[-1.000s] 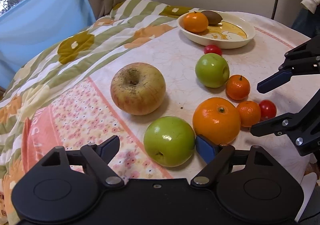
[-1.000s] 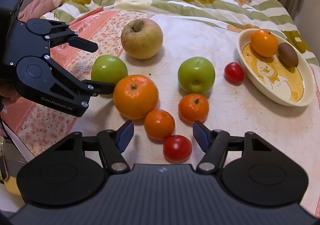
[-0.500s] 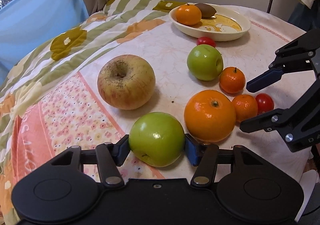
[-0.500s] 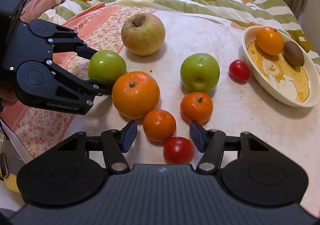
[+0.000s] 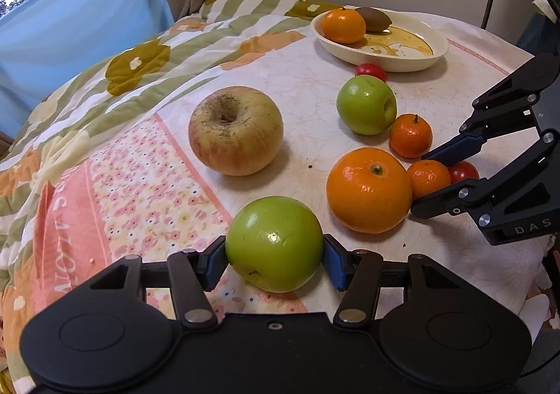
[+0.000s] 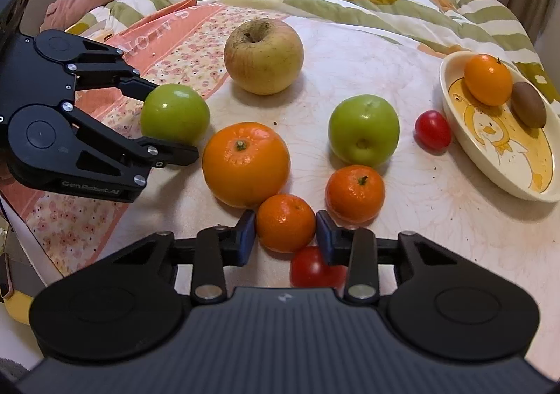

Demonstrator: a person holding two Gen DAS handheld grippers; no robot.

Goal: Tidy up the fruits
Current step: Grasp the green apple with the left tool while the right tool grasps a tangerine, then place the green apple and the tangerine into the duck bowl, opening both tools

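The left gripper (image 5: 274, 255) pinches a green apple (image 5: 274, 243) near the bed's (image 5: 297, 79) front edge. The right gripper (image 6: 285, 231) has just been closing and now squeezes a small orange (image 6: 285, 222) (a red tomato (image 6: 309, 268) sits just beside it).

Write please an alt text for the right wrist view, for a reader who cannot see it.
The right gripper, whose jaws have just been closing, clamps a small mandarin on a patterned cloth, with a cherry tomato just below it. To the left, the left gripper holds a green apple; a dish with an orange and a kiwi sits at right.
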